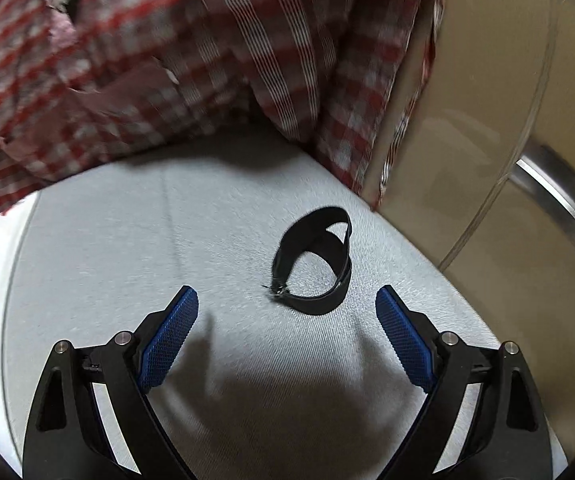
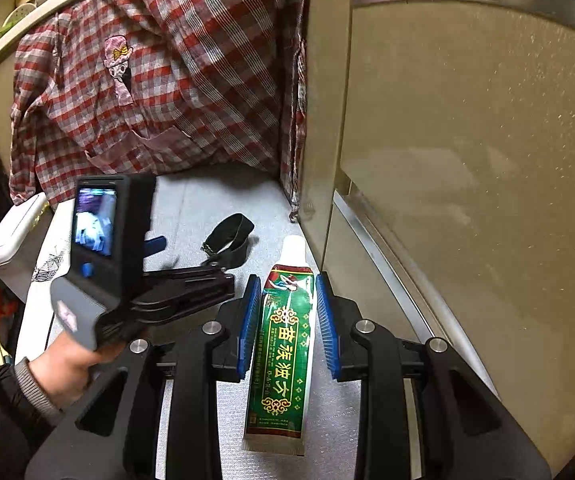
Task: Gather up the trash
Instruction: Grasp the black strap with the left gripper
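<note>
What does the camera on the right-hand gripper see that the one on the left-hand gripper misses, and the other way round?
Only the right wrist view shows the green tube with gold lettering clamped between the right gripper pads, the hand carrying the left gripper, and a white lidded box at the left edge.

Only the left wrist view shows the left gripper head-on, jaws wide and empty.

Both show the black looped strap lying on the grey woven surface, with the red checked shirt hanging behind.
</note>
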